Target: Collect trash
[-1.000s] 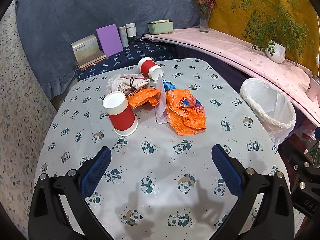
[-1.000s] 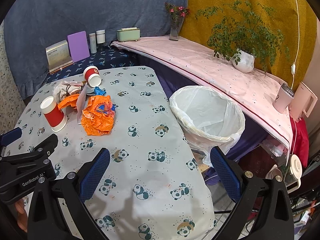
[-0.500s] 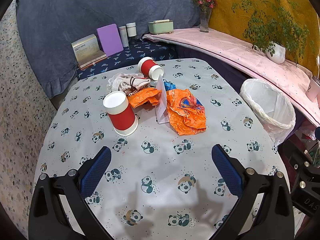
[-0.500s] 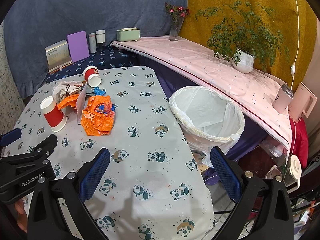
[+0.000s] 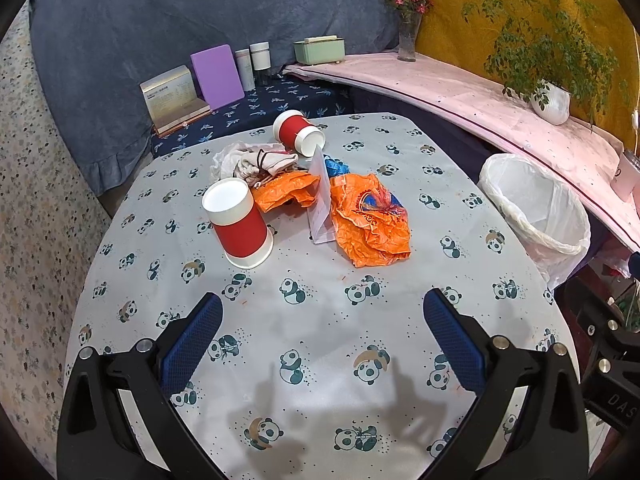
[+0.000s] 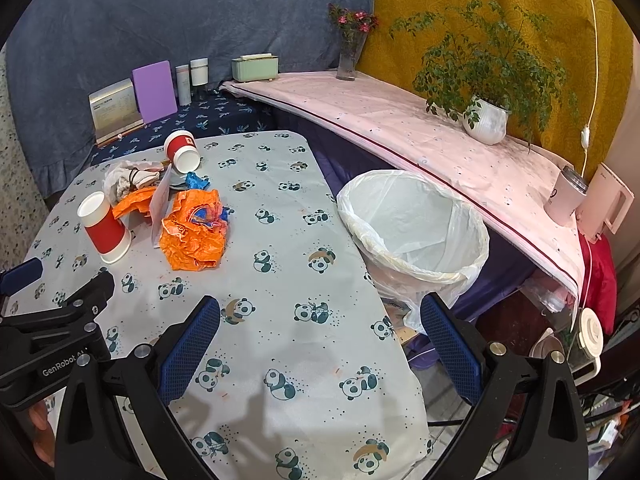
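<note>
Trash lies on the panda-print table (image 5: 320, 344): an upside-down red paper cup (image 5: 238, 224), a red cup on its side (image 5: 298, 133), two crumpled orange bags (image 5: 370, 220), a clear plastic sheet (image 5: 320, 204), a scrap of blue wrapper (image 5: 336, 166) and crumpled tissue (image 5: 248, 162). A white-lined bin (image 6: 412, 224) stands right of the table. My left gripper (image 5: 322, 316) is open and empty, short of the pile. My right gripper (image 6: 320, 320) is open and empty over the table's right edge, near the bin.
Behind the table a blue shelf holds a book (image 5: 172, 98), a purple board (image 5: 216, 76) and jars. A pink ledge (image 6: 400, 120) carries a green box, a flower vase, a potted plant (image 6: 486, 120) and a mug. Clutter sits on the floor at right.
</note>
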A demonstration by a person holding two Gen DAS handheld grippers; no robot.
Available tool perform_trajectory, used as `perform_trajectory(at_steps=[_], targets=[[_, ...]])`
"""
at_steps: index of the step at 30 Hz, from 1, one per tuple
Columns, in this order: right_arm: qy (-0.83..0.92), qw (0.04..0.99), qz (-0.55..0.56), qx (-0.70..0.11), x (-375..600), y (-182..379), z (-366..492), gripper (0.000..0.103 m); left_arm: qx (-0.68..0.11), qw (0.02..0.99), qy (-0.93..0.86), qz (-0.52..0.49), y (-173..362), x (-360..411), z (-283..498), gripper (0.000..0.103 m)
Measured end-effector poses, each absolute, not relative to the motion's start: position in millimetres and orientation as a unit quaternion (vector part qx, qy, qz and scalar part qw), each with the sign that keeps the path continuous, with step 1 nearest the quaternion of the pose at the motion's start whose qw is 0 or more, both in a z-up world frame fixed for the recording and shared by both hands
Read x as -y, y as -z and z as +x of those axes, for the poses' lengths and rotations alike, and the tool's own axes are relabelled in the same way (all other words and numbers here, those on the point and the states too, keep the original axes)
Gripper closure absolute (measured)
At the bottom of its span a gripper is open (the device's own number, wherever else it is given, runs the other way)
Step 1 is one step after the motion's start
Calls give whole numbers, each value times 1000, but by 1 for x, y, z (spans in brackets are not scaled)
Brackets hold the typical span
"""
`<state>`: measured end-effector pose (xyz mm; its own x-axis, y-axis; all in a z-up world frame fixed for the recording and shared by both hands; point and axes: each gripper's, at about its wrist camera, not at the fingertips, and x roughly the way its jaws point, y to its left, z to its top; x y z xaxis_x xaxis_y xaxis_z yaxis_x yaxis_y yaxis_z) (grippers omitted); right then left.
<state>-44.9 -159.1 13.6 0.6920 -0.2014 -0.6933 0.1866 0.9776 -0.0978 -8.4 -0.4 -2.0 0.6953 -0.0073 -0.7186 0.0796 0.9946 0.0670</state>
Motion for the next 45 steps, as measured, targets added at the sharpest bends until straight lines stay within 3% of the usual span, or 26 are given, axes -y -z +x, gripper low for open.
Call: perform_trajectory(at_steps=[45], targets=[[117,926,-10,-360,158,-25,-59,7,-381,923,37,42,-10,4,-19,7]])
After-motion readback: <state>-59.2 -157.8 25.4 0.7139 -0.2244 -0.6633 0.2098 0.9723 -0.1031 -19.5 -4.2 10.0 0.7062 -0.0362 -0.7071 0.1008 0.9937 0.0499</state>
